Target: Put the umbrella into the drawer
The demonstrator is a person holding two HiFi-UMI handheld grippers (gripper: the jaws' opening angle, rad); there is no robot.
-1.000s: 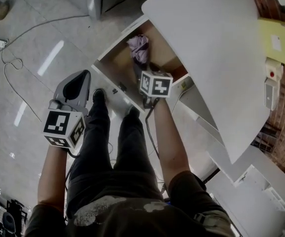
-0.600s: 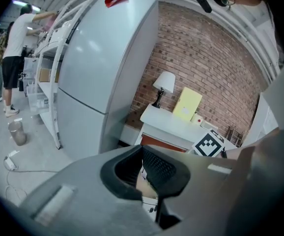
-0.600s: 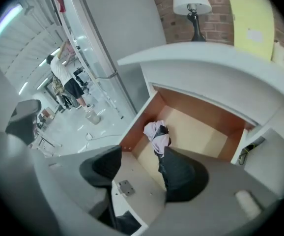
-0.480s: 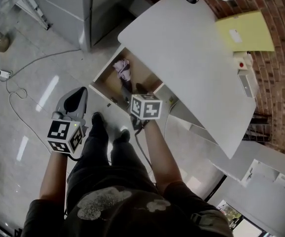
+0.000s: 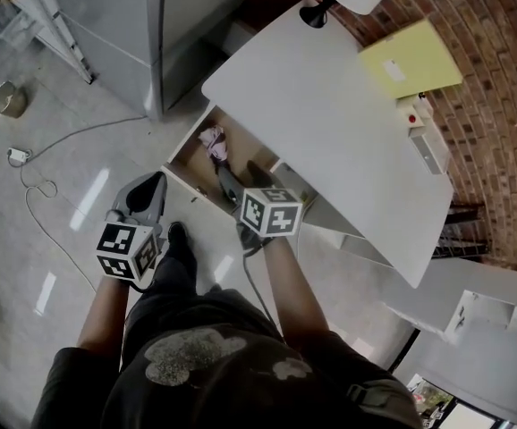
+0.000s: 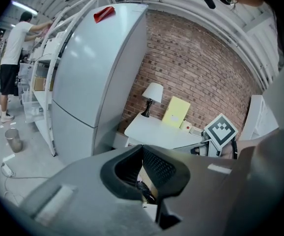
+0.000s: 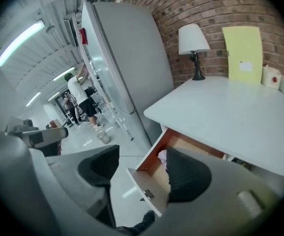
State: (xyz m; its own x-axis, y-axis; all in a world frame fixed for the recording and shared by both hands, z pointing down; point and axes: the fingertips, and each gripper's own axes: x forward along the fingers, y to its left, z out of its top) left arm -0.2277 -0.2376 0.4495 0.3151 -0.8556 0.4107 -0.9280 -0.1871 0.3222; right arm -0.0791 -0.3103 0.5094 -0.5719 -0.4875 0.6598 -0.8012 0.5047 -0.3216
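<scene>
Nearest, the left gripper hung with its tips together and empty. The right gripper stood wide, its jaws having just been opening, with nothing between them. Beyond, the drawer stood open, the umbrella lying at its far end. Its pink fabric perhaps bunched above the rim, so pushing the drawer shut could snag it under the table.

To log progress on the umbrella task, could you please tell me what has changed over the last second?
The right claw has lifted away from the drawer, its jaws just opening wider with nothing between them. The left claw rose too. The umbrella still lies in the open drawer; the left claw stays shut and empty.
</scene>
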